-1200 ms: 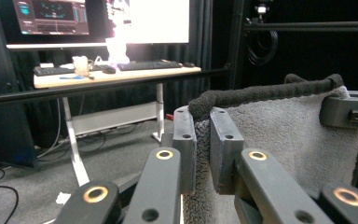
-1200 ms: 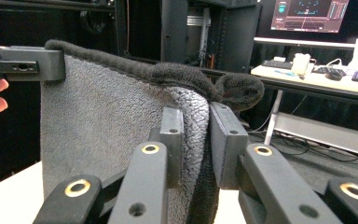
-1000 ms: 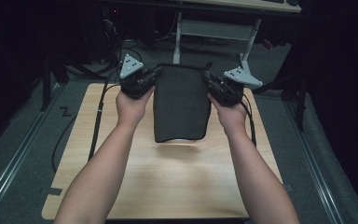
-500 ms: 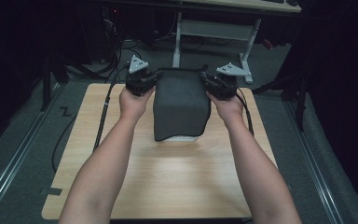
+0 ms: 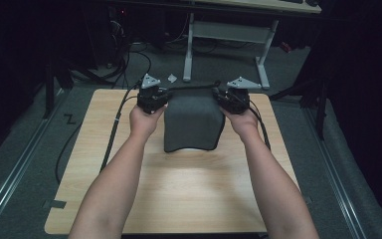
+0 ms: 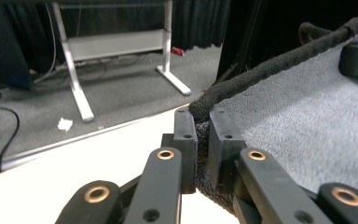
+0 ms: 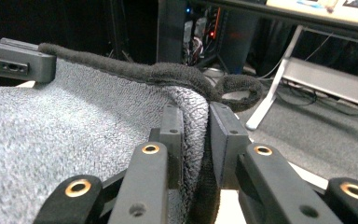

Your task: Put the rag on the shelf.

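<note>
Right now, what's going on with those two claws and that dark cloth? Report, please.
Left gripper shut on towel corner. Right gripper shut on the other corner. Towel lifted at far edge, near end draped on table. Nothing in the way.

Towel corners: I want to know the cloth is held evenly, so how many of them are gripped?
2. The left gripper pinches the towel at its far left corner, the right gripper at its far right corner. The near edge hangs free over the table; its corners are not clear.

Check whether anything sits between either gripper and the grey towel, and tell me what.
Nothing visible does. The left gripper is already clamped on the towel at its far left corner, and the right gripper on the far right corner, holding the hem taut between them above the table.
</note>
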### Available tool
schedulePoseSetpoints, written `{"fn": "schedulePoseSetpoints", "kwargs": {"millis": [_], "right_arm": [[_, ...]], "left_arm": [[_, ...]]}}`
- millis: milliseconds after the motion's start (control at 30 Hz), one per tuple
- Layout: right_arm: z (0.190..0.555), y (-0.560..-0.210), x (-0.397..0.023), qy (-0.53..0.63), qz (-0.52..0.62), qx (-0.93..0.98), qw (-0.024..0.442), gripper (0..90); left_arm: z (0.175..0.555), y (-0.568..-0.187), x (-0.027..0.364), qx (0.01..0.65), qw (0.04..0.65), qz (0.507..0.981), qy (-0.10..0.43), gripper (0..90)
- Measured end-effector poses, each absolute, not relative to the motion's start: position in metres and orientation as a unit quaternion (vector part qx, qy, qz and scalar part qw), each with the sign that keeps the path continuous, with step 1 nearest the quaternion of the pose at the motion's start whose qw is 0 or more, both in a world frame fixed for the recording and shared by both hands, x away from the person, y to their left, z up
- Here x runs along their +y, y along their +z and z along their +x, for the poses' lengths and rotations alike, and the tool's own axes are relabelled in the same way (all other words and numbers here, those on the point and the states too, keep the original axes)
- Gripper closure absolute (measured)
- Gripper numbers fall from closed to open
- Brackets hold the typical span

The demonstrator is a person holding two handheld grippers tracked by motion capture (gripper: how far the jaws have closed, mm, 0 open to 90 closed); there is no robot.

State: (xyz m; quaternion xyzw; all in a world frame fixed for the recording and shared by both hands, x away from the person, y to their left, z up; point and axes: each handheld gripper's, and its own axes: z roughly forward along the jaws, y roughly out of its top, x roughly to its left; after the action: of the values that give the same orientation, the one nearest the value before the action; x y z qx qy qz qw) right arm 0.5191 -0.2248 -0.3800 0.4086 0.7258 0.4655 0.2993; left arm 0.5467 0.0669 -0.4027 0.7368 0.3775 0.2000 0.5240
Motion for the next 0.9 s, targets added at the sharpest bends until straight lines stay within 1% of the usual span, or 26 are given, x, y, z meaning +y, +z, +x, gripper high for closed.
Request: {"fn": "schedulePoseSetpoints", "kwargs": {"millis": [300,500,900], "right_arm": [[0.523,-0.396,-0.225,0.453,0.413,0.737,0.283,77.2],[0.525,-0.406,-0.225,0.457,0.418,0.739,0.265,77.2],[0.524,-0.417,-0.227,0.459,0.427,0.741,0.241,77.5]], "left_arm": [[0.545,-0.422,0.069,0.387,0.509,0.748,0.18,84.1],[0.541,-0.433,0.074,0.39,0.512,0.746,0.17,84.1],[0.534,-0.45,0.076,0.393,0.507,0.751,0.155,84.1]]}}
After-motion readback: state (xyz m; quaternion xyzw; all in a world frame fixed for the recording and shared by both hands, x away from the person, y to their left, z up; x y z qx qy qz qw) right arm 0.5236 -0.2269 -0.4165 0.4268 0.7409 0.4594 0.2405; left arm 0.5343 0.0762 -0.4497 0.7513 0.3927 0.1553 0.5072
